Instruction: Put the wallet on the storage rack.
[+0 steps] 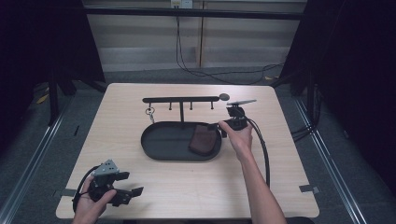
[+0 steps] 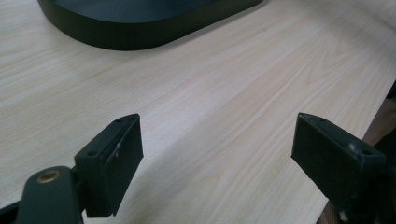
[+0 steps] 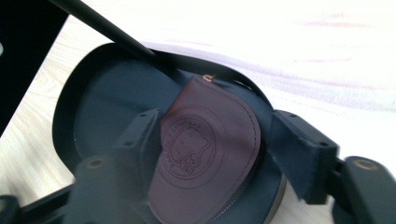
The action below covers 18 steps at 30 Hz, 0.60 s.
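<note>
— What did your right fingers have between them?

— A dark brown leather pouch, flat, rounded at one end, stitched along its edge, with a round embossed stamp on its face. My fingers stood spread on either side of it; the pads were not pressing on the leather. It lay in the right end of the black oval metal tray, leaning against the tray's low wall.

— And the tray itself?

— Smooth, matte, with a thin upright rod rising from it to a black horizontal bar with small pegs. A metal ring hung near the bar's left end. The tray sat in the middle of the pale wood-grain worktop.

— Your left fingers?

— Spread wide over bare worktop near its front left corner, nothing between them. Their pads were blocky, black, a little scuffed. The tray's curved rim was well apart from them.
</note>
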Each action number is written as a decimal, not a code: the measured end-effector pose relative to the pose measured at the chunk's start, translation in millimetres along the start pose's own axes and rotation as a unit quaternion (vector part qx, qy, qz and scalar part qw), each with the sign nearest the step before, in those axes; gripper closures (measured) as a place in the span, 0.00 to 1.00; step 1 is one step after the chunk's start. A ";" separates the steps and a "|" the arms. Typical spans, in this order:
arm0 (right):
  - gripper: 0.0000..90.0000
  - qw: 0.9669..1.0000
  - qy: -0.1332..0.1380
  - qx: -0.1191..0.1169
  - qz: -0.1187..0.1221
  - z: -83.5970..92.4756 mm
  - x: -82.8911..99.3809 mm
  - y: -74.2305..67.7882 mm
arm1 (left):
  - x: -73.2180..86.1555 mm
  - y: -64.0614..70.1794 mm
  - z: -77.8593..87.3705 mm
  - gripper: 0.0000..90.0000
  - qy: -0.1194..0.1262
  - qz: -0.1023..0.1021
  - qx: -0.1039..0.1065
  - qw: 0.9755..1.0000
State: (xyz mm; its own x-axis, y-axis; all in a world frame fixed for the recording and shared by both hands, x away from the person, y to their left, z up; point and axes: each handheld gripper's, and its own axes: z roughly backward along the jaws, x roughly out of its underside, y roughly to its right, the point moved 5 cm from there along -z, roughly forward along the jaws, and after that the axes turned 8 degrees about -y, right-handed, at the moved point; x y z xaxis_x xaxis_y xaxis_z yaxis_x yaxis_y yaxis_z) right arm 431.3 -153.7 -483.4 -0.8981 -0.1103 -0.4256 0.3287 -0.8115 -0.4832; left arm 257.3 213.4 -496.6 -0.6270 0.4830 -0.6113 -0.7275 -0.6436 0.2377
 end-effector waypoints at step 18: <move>0.16 0.998 0.038 0.004 0.055 33.5 18.5 -10.5 | -0.4 -5.0 1.2 0.18 0.003 0.016 -0.003 1.000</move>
State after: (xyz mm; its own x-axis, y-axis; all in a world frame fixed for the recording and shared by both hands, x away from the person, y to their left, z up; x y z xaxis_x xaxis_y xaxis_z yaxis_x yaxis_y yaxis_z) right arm 401.5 -166.5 -460.6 -0.8324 -0.1549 -0.5321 0.4206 -0.8019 -0.4245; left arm 260.9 217.1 -496.7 -0.6485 0.4588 -0.6074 -0.7052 -0.6625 0.2526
